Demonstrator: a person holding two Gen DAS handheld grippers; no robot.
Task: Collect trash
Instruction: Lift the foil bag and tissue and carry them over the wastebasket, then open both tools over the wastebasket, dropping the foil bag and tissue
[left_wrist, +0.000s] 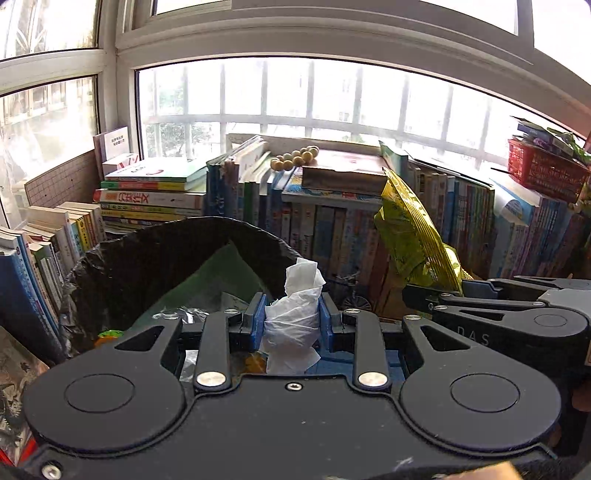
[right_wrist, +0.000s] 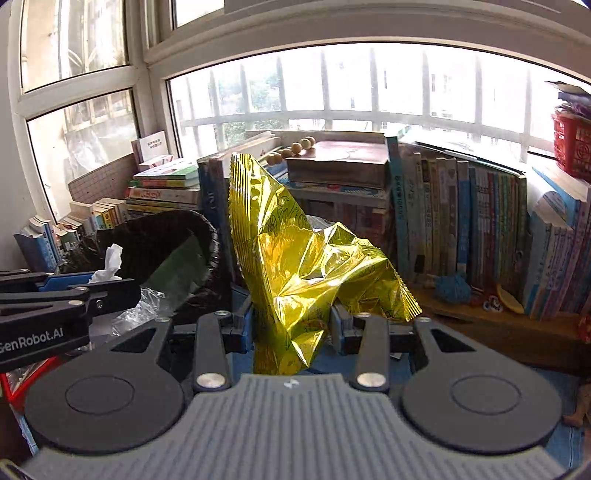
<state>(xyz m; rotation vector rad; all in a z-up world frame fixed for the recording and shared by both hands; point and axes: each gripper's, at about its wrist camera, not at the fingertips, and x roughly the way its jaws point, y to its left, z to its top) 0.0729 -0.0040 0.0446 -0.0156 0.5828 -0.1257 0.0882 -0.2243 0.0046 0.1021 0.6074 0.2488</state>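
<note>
Pinched in my left gripper (left_wrist: 291, 319), crumpled tissue (left_wrist: 297, 314); right gripper (right_wrist: 291, 325) clamps gold wrapper (right_wrist: 295, 266). Bin (left_wrist: 122, 258) at ten o'clock; slippery foil could slide free and miss it.

White tissue (left_wrist: 293, 317) between left gripper (left_wrist: 291, 319) fingers

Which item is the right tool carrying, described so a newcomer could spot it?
Start at the barred window and drop past the row of books to the right tool. It grips a crinkled gold snack wrapper, shiny foil unlike the white tissue nearby.
</note>
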